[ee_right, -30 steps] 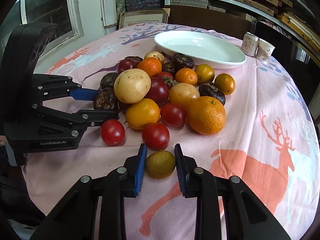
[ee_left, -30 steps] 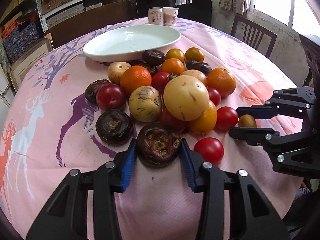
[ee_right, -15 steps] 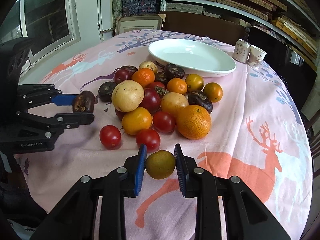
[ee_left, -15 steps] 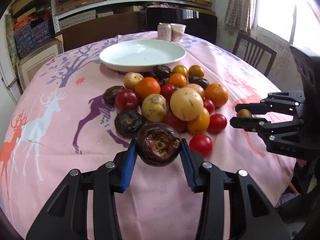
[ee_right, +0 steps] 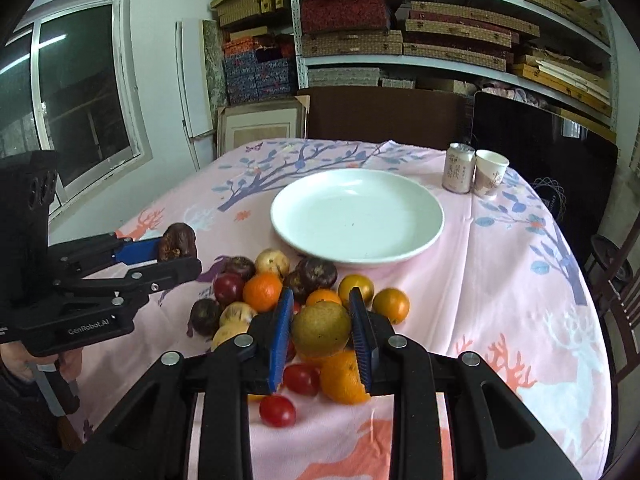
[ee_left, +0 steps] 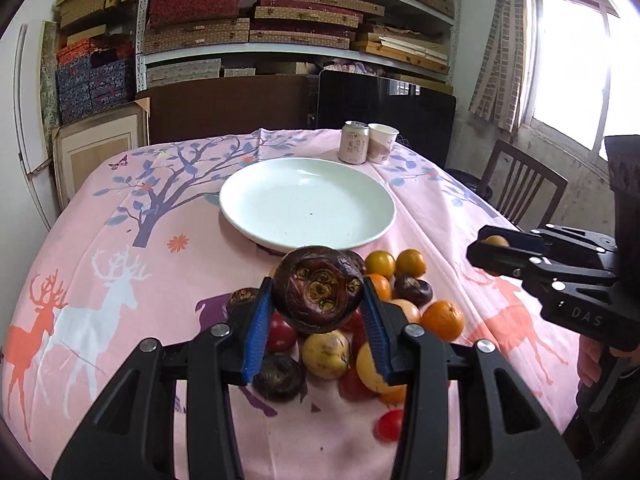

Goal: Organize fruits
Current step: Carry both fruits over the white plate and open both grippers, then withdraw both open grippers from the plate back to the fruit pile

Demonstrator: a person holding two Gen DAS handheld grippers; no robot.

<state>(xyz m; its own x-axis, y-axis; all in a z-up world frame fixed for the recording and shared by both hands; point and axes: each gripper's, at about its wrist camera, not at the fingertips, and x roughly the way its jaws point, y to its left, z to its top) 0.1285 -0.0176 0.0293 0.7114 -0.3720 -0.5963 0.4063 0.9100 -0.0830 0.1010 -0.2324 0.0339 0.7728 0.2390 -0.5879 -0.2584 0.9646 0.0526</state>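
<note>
Round table under a pink cloth printed with deer and trees [ee_left: 120, 240]. White round ceramic plate [ee_left: 307, 204] sits far-centre; a pale drink can [ee_left: 353, 142] and a paper cup [ee_left: 382, 143] stand touching beyond it. Metal shelves stacked with woven boxes [ee_right: 400, 32] fill the far wall, with a window [ee_left: 576, 60] and a dark wooden chair [ee_left: 520, 184] on the right. Left gripper [ee_left: 318, 312] is clamped on a dark brown wrinkled mangosteen [ee_left: 318, 294], held above the mixed fruit pile [ee_right: 264, 292]. Right gripper [ee_right: 322, 330] is clamped on a small olive-yellow round fruit [ee_right: 321, 329], over the pile's near side.
</note>
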